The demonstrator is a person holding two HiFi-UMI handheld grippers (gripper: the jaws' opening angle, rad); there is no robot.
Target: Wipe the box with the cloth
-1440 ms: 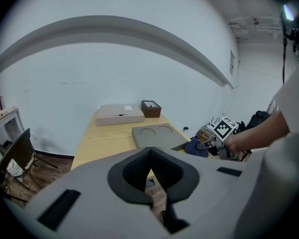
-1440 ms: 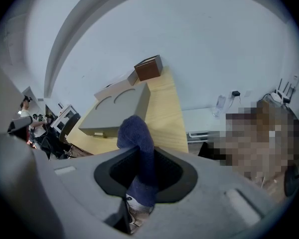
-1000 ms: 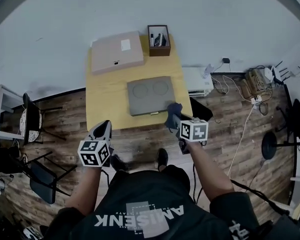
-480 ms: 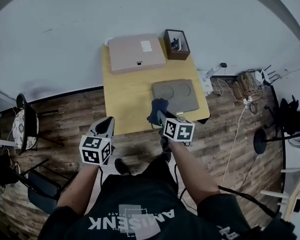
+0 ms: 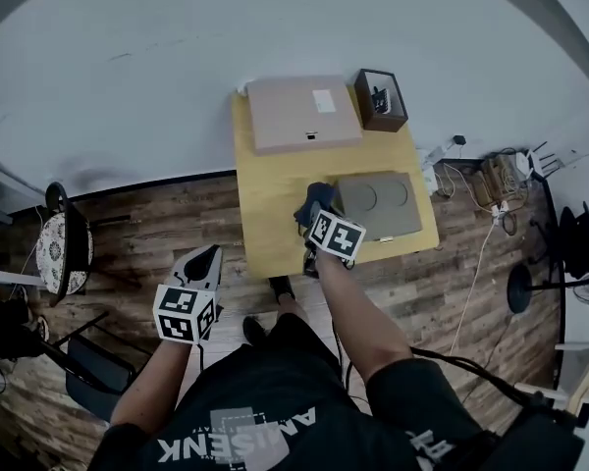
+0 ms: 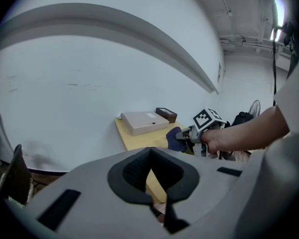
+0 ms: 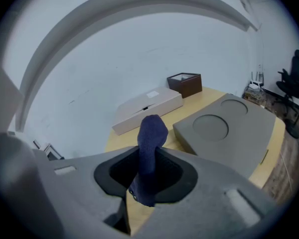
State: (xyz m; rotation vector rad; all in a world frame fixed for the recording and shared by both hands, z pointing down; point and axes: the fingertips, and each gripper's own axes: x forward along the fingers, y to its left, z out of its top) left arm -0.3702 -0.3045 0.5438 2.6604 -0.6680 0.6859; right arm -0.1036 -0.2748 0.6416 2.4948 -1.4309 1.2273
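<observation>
On the yellow table [image 5: 270,209] lie a flat beige box [image 5: 302,114] at the back and a grey box [image 5: 378,204] with two round recesses at the front right. My right gripper [image 5: 314,216] is shut on a dark blue cloth [image 5: 314,200], which hangs just left of the grey box's near left corner. In the right gripper view the cloth [image 7: 150,148] stands up between the jaws, with the grey box [image 7: 229,131] ahead to the right and the beige box [image 7: 147,108] beyond. My left gripper [image 5: 204,258] is shut and holds nothing, off the table's front left over the floor.
A small dark brown open box [image 5: 381,99] stands at the table's back right corner. A white wall runs behind the table. Chairs [image 5: 64,248] stand on the wooden floor at the left. Cables and a power strip [image 5: 491,180] lie on the floor at the right.
My right gripper has carried the cloth leftward, from the grey box's front right corner to its near left corner. The left gripper has stayed low, off the table.
</observation>
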